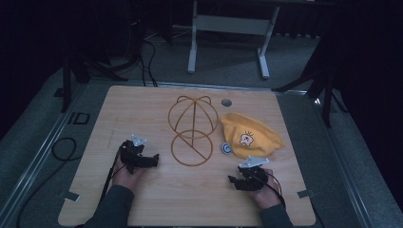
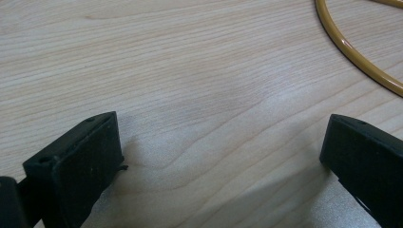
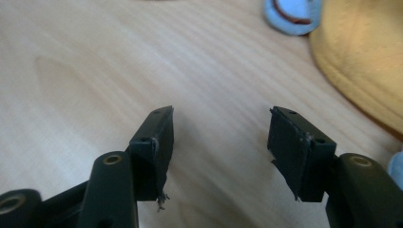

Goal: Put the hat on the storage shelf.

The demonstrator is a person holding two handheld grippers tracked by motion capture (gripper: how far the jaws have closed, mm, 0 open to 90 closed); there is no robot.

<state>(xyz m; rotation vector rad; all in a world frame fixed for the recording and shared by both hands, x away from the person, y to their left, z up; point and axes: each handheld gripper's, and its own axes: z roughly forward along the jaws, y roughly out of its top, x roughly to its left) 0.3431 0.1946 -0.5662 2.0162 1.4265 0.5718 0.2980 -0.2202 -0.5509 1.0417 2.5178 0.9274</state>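
Note:
A golden wire hat stand [image 1: 192,130] with two small ears stands at the middle of the wooden table [image 1: 142,104]. Its round base ring [image 2: 361,57] curves past the upper right of the left gripper view. A yellow cap [image 1: 249,135] with a small cartoon patch lies to the stand's right, and its edge [image 3: 366,61] appears at the right of the right gripper view. My left gripper [image 1: 151,161] rests open on the table, left of the base ring, holding nothing. My right gripper [image 1: 235,181] sits open in front of the cap, also holding nothing.
A small round blue and white badge [image 1: 226,148] lies between the stand's base and the cap, seen as the badge [image 3: 291,14] in the right gripper view. A grey grommet [image 1: 226,102] sits near the table's far edge. A white desk frame [image 1: 228,28] stands beyond the table.

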